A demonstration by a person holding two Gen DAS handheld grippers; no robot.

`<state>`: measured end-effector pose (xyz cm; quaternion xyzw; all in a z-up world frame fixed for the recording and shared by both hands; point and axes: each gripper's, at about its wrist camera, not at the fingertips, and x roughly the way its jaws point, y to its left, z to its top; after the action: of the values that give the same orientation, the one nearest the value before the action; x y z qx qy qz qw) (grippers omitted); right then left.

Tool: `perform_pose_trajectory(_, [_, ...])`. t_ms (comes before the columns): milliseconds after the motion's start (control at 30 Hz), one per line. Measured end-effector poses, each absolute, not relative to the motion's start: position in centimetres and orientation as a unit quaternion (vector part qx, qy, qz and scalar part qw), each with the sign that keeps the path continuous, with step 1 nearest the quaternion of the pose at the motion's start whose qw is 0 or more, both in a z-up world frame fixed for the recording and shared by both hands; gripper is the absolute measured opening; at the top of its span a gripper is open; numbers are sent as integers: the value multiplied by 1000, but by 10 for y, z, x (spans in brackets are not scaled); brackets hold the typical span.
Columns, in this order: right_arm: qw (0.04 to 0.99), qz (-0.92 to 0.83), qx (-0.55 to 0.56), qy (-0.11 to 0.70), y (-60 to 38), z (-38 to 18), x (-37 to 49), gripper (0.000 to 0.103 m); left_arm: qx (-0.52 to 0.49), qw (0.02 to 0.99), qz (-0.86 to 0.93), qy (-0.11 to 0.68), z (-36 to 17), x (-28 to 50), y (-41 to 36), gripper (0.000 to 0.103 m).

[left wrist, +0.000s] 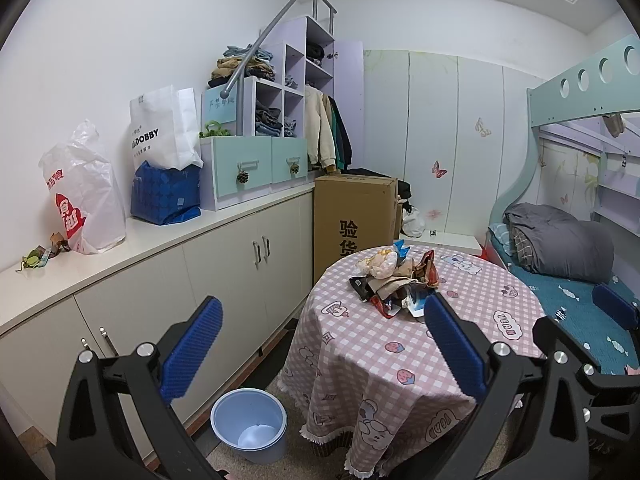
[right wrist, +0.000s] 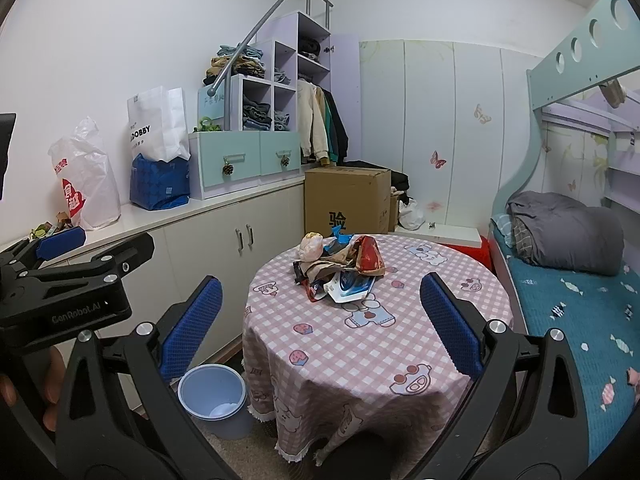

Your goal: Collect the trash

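We hold the left hand-held gripper (left wrist: 322, 350) with its blue pads spread wide and nothing between them, low in the left wrist view. Our right hand-held gripper (right wrist: 320, 328) is likewise wide open and empty. The trash pile (right wrist: 340, 268) of crumpled wrappers and bags sits at mid-frame on the round counter (right wrist: 360, 344) with the pink checked cloth, well apart from both. A light blue bin (right wrist: 214, 400) stands on the floor at lower left, just beside the cloth's edge.

Open air above wrapper pile (right wrist: 340, 270)
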<state>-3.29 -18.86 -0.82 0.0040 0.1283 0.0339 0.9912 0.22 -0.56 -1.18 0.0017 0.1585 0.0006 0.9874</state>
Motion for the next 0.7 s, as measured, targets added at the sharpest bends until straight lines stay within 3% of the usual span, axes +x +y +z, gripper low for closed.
perform_pose_trajectory(700, [991, 36, 3, 132, -188, -11, -33, 97, 3, 987, 0, 161, -15, 1, -8, 99])
